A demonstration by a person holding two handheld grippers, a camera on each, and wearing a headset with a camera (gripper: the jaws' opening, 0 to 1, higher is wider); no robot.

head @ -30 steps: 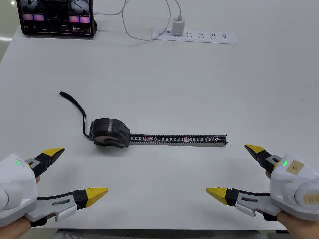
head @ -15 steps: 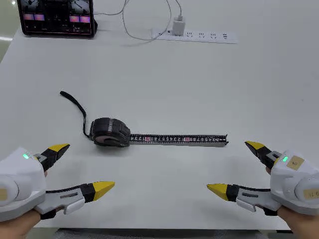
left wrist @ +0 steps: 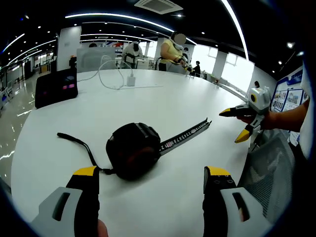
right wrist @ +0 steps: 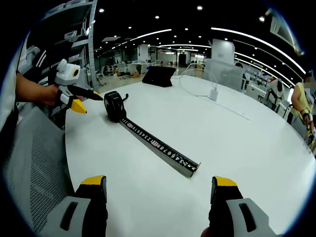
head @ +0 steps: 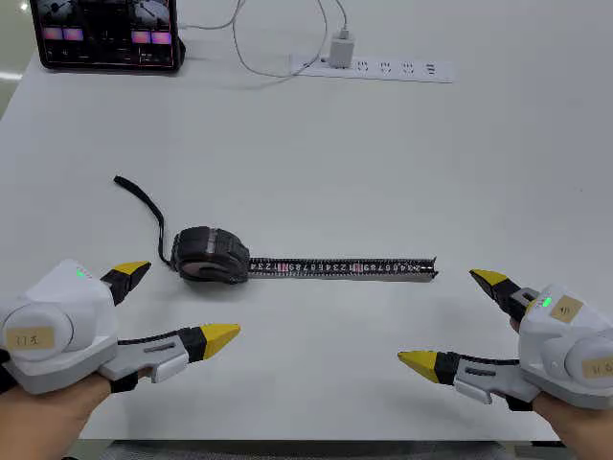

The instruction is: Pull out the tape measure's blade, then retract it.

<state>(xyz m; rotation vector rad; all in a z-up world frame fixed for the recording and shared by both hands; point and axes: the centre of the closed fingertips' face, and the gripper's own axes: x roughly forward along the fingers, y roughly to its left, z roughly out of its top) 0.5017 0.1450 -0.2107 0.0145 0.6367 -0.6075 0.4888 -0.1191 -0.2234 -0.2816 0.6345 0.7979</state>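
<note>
At centre-left of the head view, your tape measure [head: 211, 256] rests on the white bench [head: 402, 172], and neither tool touches its black case. Its blade [head: 345, 267] is drawn out and lies flat on the bench, running rightward from the case to an end hook right of frame centre. A black wrist strap [head: 144, 203] trails from the case toward the upper left.

Your left tongs [head: 189, 299] sit at the lower left of the head view, jaws spread wide and holding nothing. The upper yellow tip is near the case but apart from it. In the left gripper view the case lies ahead in the gap between the two jaws, clear of both.

Your right tongs [head: 439, 318] sit at the lower right, jaws likewise spread wide and holding nothing. They are below and to the right of the blade's hook, with no contact. In the right gripper view the hook end lies ahead between the jaws, short of both tips.

Along the top edge of the head view, a lit tablet [head: 105, 34] stands at upper left. A white power strip [head: 383, 69] lies at upper centre with a charger [head: 343, 48] plugged in and a white cable [head: 251, 59] looping from it.
</note>
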